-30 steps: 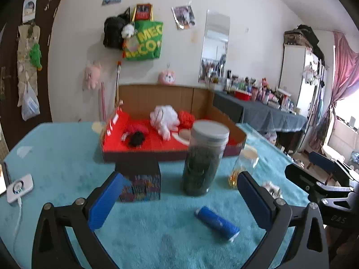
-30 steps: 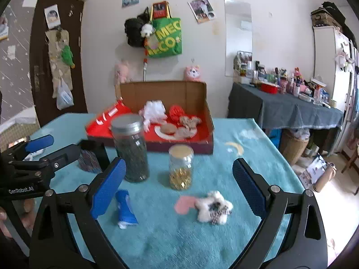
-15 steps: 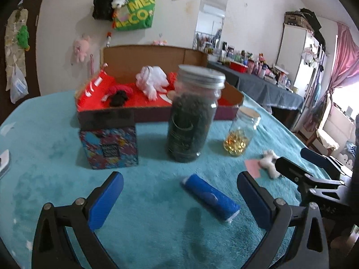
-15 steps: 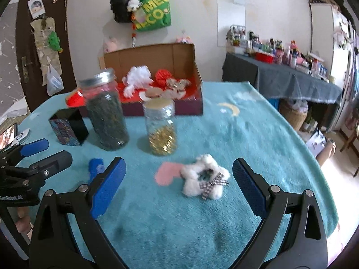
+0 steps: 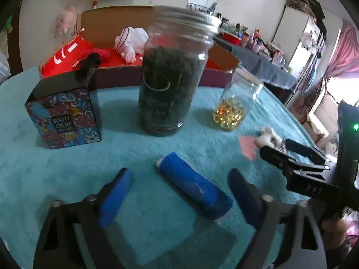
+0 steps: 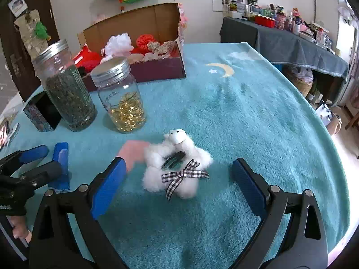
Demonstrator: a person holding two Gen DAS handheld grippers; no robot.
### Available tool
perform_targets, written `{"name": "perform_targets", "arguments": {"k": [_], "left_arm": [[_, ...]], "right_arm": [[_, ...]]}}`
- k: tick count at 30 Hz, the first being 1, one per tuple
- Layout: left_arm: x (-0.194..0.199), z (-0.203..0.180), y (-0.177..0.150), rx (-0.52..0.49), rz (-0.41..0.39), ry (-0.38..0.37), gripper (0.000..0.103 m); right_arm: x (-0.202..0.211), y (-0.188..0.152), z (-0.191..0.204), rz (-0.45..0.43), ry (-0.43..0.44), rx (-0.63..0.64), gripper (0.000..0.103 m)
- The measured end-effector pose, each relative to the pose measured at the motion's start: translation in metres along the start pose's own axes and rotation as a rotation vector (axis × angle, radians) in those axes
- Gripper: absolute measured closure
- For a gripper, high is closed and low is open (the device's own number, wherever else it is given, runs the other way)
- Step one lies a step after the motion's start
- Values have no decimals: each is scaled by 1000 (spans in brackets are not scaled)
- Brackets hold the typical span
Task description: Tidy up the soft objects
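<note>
A blue soft roll (image 5: 193, 186) lies on the teal table cover, between the fingers of my left gripper (image 5: 178, 174). Its jaws are closing and the pads stand clear of the roll. A white plush sheep (image 6: 177, 168) with a checked bow and a pink heart tag (image 6: 132, 152) lies between the fingers of my right gripper (image 6: 178, 163). Those jaws are also closing, and neither pad touches the plush. At the back, an open cardboard box (image 6: 157, 69) with a red lining holds several soft toys.
A tall jar of dark leaves (image 5: 168, 85), a smaller jar of golden capsules (image 5: 233, 107) and a patterned carton (image 5: 65, 116) stand between the grippers and the box. The table's rounded edge (image 6: 325, 157) runs down the right. A dark-clothed side table (image 6: 280, 40) stands beyond.
Both grippers have come down and tipped toward the table. The left jaws have narrowed around the blue roll. The plush sheep now sits between the right fingers.
</note>
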State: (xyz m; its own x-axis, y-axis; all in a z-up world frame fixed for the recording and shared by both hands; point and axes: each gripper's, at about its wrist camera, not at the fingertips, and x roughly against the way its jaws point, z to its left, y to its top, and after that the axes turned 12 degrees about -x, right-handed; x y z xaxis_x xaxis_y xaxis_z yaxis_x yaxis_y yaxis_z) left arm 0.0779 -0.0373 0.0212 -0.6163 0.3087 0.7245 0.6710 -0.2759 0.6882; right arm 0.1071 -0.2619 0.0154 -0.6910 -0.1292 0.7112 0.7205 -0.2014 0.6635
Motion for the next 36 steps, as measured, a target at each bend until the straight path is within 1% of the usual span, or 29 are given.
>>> {"name": "perform_targets", "arguments": {"k": [1,2,3,4,6,9,13,17,19,22,24,26,28,29,31,33,35,36], "left_arm": [[0,-1,0,-18,-4,2,40],[0,-3,0,-32,-5,-16,48],[1,-4,-1,-40,-7,-36,53],[3,-5,-1,-52,-13,-32,61],[6,-5,-1,-66,-26,-38,69],[9,0,2,-61,-35,-60,73],[14,5,5,-73,-49,-59,79],[18,12,8,-76,-61,-53,82],[21,15,10,-80,-69,-48,83],[24,21,12,-88,-79,-33,83],[22,26,13,-95,-67,-23,83],[19,32,10,-92,-50,-16,73],[17,34,5,-91,-38,-20,53],[16,35,3,-89,-36,-23,50],[17,32,-1,-90,-37,-28,37],[18,30,-4,-95,-37,-21,32],[18,27,-7,-105,-30,3,31],[18,26,-9,-112,-22,15,31]], "right_arm": [[0,0,2,3,-5,12,22],[0,-1,4,-5,-17,27,40],[0,-3,5,-15,-28,43,48],[2,-5,8,-28,-30,59,50],[5,-5,9,-35,-5,62,50],[11,-8,13,-44,68,58,51],[21,-9,32,-59,145,82,51],[28,-10,58,-72,195,131,51],[29,-10,68,-78,205,151,51],[28,-10,75,-78,216,162,51],[26,-10,77,-73,211,165,51],[21,-12,78,-56,195,167,50],[16,-15,77,-36,179,169,49],[14,-16,77,-30,172,172,49],[10,-21,78,-19,146,184,48],[7,-25,79,-11,140,192,42],[6,-29,78,-8,148,199,29],[7,-31,77,-13,147,202,28]]}}
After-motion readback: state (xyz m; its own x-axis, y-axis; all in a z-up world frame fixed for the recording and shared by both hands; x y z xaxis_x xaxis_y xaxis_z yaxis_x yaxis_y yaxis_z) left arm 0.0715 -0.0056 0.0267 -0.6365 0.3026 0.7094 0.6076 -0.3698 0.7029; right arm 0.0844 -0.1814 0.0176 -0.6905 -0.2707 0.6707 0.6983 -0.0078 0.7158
